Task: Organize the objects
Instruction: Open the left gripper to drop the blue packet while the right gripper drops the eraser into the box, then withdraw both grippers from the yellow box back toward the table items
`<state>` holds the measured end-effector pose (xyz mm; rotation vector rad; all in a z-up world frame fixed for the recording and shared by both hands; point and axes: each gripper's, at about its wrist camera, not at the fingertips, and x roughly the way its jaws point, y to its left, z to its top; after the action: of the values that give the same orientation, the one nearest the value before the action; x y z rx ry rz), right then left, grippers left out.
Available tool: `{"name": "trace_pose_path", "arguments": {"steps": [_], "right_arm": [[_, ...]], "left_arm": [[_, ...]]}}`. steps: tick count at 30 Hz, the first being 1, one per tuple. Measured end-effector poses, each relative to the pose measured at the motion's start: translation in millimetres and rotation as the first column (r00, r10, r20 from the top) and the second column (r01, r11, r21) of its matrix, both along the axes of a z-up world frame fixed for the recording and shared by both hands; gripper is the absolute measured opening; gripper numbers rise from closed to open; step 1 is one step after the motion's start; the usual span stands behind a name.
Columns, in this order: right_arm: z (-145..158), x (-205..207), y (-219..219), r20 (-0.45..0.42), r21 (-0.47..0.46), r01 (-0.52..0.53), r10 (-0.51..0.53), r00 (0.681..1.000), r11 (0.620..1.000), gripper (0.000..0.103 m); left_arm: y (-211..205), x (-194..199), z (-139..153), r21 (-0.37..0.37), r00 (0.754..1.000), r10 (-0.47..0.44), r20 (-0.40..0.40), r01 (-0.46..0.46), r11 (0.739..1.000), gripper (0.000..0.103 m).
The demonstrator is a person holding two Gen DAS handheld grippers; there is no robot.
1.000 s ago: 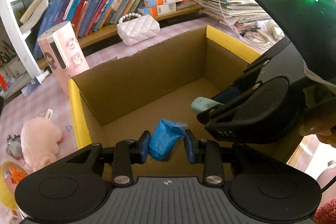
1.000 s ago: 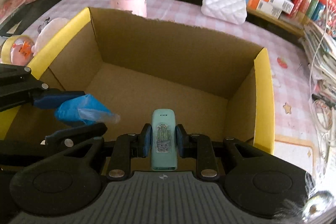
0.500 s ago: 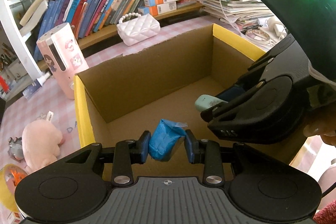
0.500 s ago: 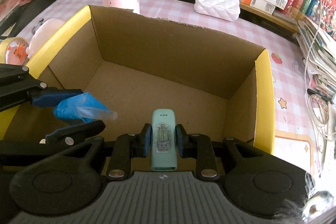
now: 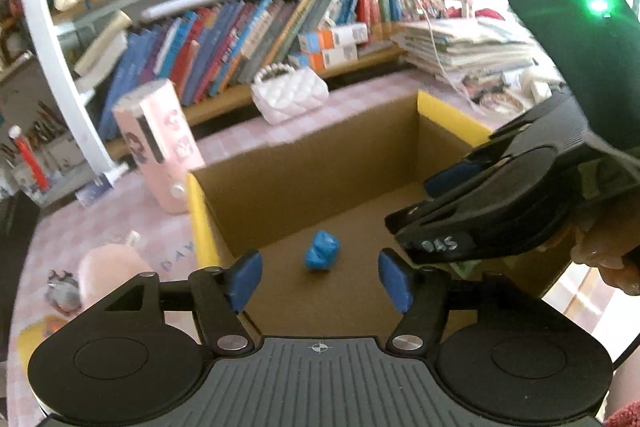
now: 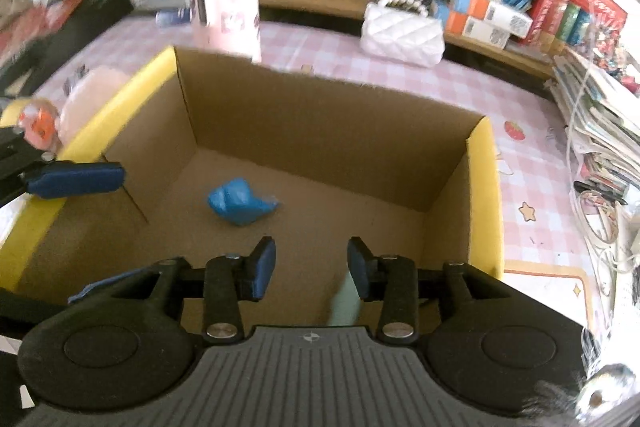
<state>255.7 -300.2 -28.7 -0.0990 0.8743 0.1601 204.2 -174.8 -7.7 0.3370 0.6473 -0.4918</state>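
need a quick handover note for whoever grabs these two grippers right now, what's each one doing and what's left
Left gripper: jaws have just been opening, nothing between them; the crumpled blue packet it held now lies on the floor of the yellow-edged cardboard box.
Right gripper: jaws have also just been opening; the mint-green rectangular clip-like item sits low by the right pad, blurred, apparently released and dropping. Check that it lands inside.
Done: blue packet is in the box.
Left: probably the pink plush toy, the tape roll and other bits on the pink checked tablecloth beside the box.
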Motion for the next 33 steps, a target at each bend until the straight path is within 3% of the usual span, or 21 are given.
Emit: {"name": "trace_pose_path", "arguments": {"steps": [4,8,14,17,22,27,33], "right_arm": [[20.5,-18.8,-3.7,0.093,0.036,0.07,-0.073,0.993,0.997,0.042],[39.0,-41.1,-6.5,0.18,0.094,0.163,-0.178,0.967,0.982,0.042],[54.0,-77.5,-6.8,0.249,0.174,0.317,-0.353,0.902,0.932,0.042],[57.6,-98.9,3.5,0.295,0.15,0.381,-0.409,0.864,0.912,0.042],[54.1,-128.0,23.6,0.321,0.147,0.441,-0.465,0.825,0.885,0.042],[39.1,-147.2,52.0,0.295,0.118,0.474,-0.487,0.822,0.873,0.046],[15.9,-168.4,90.5,0.226,0.082,0.47,-0.475,0.85,0.879,0.058]], "left_arm": [[13.3,-9.3,16.4,-0.038,0.998,0.022,0.057,-0.02,0.999,0.075],[30.2,-22.6,28.3,-0.082,0.995,0.039,0.093,-0.032,0.996,0.077],[54.6,-43.9,33.1,-0.126,0.991,0.068,0.118,-0.053,0.991,0.08],[66.5,-51.0,32.9,-0.138,0.991,0.071,0.116,-0.055,0.989,0.08],[88.0,-62.0,30.3,-0.156,0.99,0.082,0.114,-0.063,0.986,0.082],[110.9,-74.9,16.2,-0.126,0.993,0.086,0.084,-0.075,0.989,0.083],[139.6,-90.0,-2.2,-0.078,0.994,0.105,0.025,-0.103,0.992,0.083]]}}
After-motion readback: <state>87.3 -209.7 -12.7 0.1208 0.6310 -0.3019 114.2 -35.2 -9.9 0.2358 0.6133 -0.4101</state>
